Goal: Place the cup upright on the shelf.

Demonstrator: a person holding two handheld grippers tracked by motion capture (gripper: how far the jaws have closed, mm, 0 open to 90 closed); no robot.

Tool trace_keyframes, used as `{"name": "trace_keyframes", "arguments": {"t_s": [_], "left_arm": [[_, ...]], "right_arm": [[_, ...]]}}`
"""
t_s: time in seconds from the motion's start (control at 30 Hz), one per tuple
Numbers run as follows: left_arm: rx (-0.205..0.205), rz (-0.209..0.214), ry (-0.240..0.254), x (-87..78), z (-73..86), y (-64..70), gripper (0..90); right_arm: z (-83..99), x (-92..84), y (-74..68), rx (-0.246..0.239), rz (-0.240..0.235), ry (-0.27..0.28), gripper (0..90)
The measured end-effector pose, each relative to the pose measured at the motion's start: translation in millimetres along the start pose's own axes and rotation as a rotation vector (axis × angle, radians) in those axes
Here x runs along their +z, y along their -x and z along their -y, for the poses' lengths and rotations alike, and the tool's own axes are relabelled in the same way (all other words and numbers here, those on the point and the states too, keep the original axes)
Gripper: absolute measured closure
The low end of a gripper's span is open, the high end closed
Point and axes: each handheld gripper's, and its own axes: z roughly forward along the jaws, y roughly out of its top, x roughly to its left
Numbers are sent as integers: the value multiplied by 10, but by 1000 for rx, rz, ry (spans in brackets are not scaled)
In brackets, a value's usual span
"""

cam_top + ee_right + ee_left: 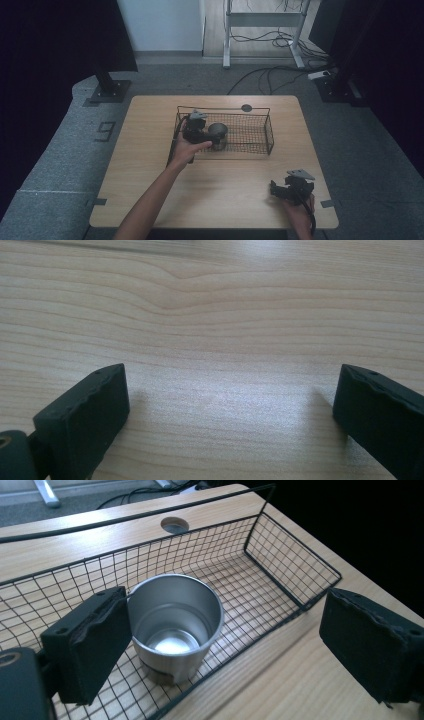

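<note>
Between parted fingers, steel cup

A dark mark shaped like a 9 is showing on the grey floor, left of the table.

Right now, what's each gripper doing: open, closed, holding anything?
Left gripper: open, holding nothing; metal cup stands in the wire basket beside one jaw.
Right gripper: open, holding nothing, above the table.

The cup stands upright in the left part of the wire basket; the basket sits on the counter toward its far edge; the cable hole lies just behind the basket.
</note>
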Motion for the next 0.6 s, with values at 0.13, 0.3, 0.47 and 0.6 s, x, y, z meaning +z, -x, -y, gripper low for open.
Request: {"name": "trace_keyframes", "arguments": {"t_s": [0.13, 0.3, 0.47, 0.6], "left_arm": [[14, 12, 12, -125, 106, 14, 69], [25, 23, 22, -284, 280, 27, 70], [26, 26, 17, -421, 468, 14, 71], [20, 28, 18, -520, 623, -7, 72]], "right_arm": [[0, 0, 0, 0, 0, 0, 14], [-1, -1, -2, 1, 2, -1, 14], [-2, 0, -3, 3, 1, 0, 14], [-1, -1, -3, 3, 2, -1, 14]]}}
